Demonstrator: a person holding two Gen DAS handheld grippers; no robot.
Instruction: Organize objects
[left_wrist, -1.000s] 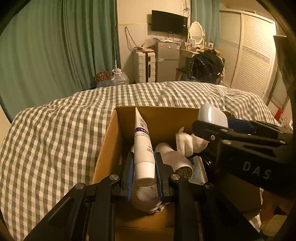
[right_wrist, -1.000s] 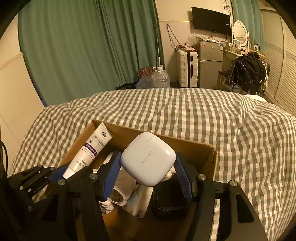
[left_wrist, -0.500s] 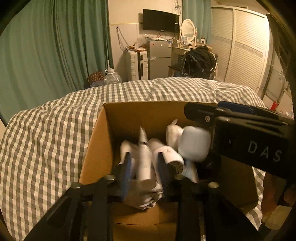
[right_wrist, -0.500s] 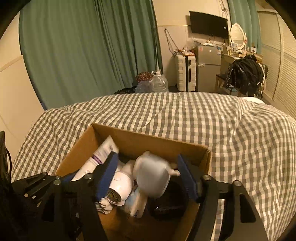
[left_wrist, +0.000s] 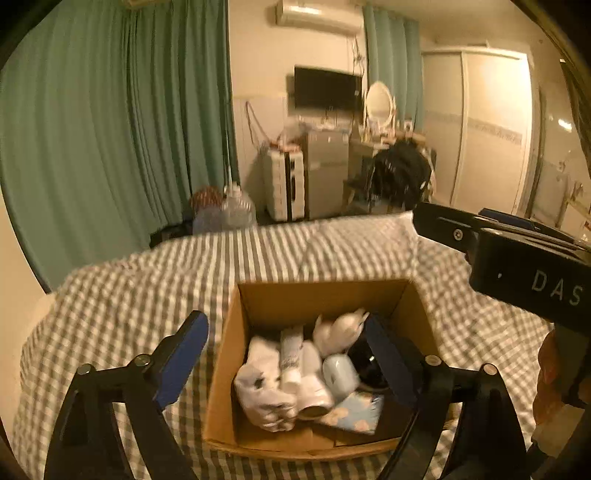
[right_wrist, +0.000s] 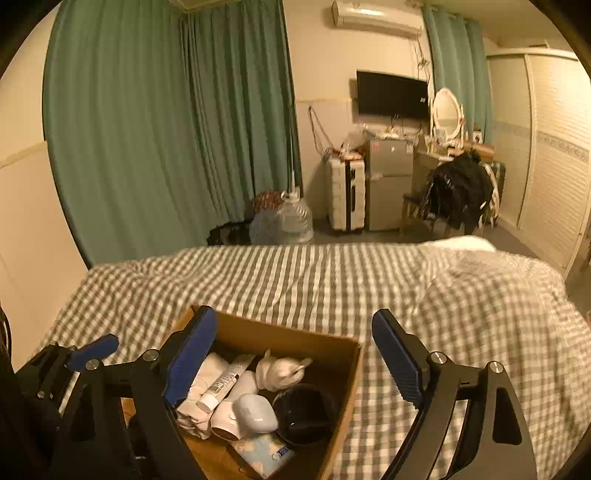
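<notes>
A brown cardboard box (left_wrist: 325, 291) (right_wrist: 351, 373) sits on the checked bed. In it lie a white tube (left_wrist: 290, 350) (right_wrist: 225, 380), a white earbud case (left_wrist: 340, 374) (right_wrist: 256, 410), white cloth (left_wrist: 258, 384), a white figurine (right_wrist: 280, 367), a black round object (right_wrist: 304, 410) and a light blue packet (left_wrist: 352, 411). My left gripper (left_wrist: 291, 363) is open and empty above the box. My right gripper (right_wrist: 295, 356) is open and empty above the box; its body (left_wrist: 528, 273) shows at the right of the left wrist view.
The grey-and-white checked bedspread (right_wrist: 369, 280) spreads around the box. Beyond the bed are green curtains (right_wrist: 166, 129), a water jug (right_wrist: 295, 221), a white suitcase (right_wrist: 347, 195), a small fridge (right_wrist: 389, 184) and a chair with black clothes (right_wrist: 461, 192).
Both grippers opened and let go: the tube and the earbud case dropped into the box. Both grippers then rose and pulled back from the box.
</notes>
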